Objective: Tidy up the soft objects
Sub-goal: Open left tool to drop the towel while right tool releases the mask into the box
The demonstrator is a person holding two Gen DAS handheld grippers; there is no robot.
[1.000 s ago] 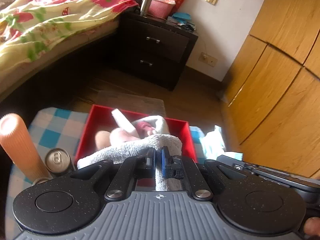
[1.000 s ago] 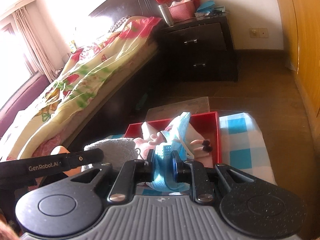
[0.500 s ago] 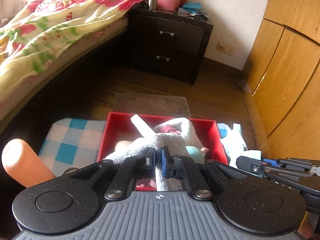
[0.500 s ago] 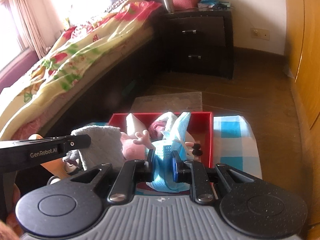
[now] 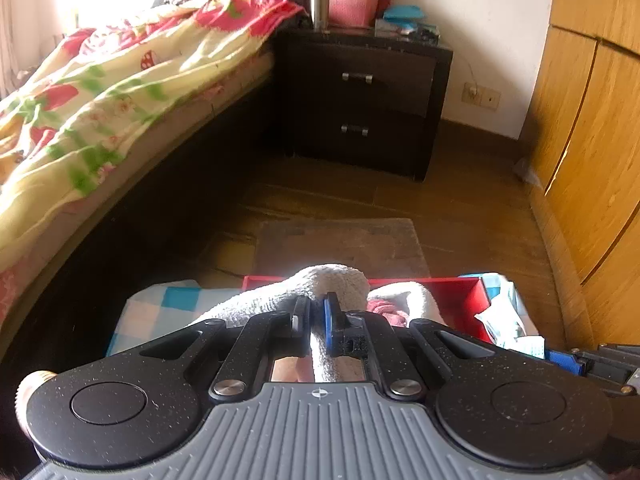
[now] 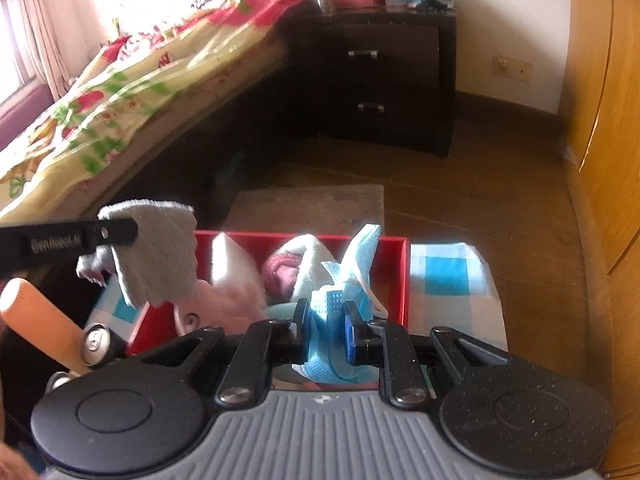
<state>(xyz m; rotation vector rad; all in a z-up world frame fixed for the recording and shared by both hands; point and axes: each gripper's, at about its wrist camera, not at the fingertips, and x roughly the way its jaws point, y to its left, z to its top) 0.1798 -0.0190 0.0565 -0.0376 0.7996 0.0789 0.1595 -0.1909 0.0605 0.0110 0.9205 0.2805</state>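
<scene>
My left gripper (image 5: 316, 314) is shut on a grey-white towel (image 5: 320, 284) and holds it up above the left side of a red box (image 5: 468, 298). The towel also shows in the right wrist view (image 6: 156, 256), hanging from the left gripper. My right gripper (image 6: 327, 320) is shut on a blue face mask (image 6: 348, 276) over the red box (image 6: 394, 280). In the box lie a pink plush toy (image 6: 232, 296), a white cloth (image 6: 312, 264) and a dark pink item (image 6: 280, 268).
The box sits on a blue-and-white checked cloth (image 6: 448, 280). An orange ribbed cylinder (image 6: 36, 320) and a drink can (image 6: 96, 344) stand at its left. A bed (image 5: 100, 92), a dark nightstand (image 5: 360, 100), a floor mat (image 5: 340, 244) and wooden wardrobe doors (image 5: 592, 140) surround it.
My left gripper has lifted the towel up out of the box. My right gripper still holds the face mask and has shifted a little over the box.
</scene>
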